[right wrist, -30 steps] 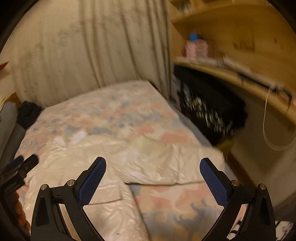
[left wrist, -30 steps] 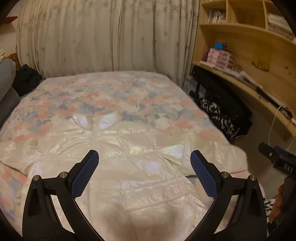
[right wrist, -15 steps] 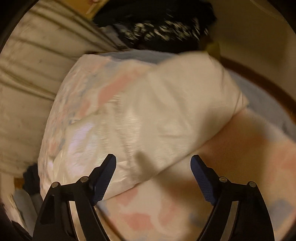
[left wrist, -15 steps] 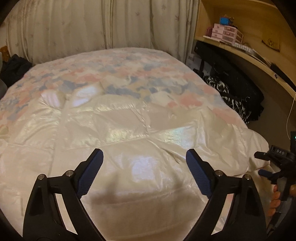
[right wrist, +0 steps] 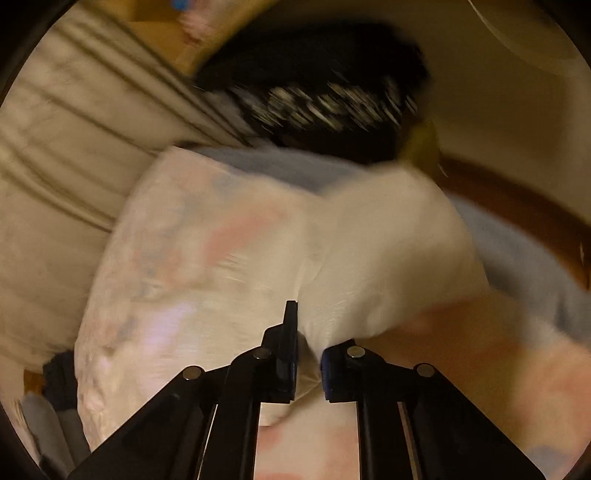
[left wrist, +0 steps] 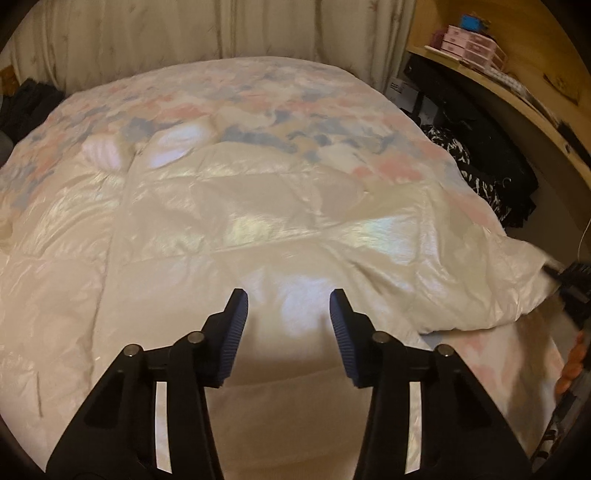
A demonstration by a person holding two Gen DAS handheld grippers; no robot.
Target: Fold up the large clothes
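Note:
A shiny white puffer jacket (left wrist: 258, 229) lies spread flat on a bed, collar at the far side and its right sleeve (left wrist: 480, 288) reaching toward the bed's right edge. My left gripper (left wrist: 288, 314) hovers low over the jacket's lower body, jaws partly open with nothing between them. In the blurred right wrist view, my right gripper (right wrist: 308, 354) is shut on the white sleeve (right wrist: 388, 258), which bunches up between the blue pads. The right gripper also shows at the right edge of the left wrist view (left wrist: 570, 288).
The bed has a pastel pink-and-blue floral cover (left wrist: 295, 96). Curtains (left wrist: 184, 33) hang behind it. A wooden shelf unit (left wrist: 517, 74) with pink boxes and dark bags (left wrist: 480, 147) stand to the right. Dark clothes (left wrist: 26, 107) sit at the far left.
My left gripper moved lower and closer to the jacket and its jaws narrowed. My right gripper swung down to the sleeve and closed on it.

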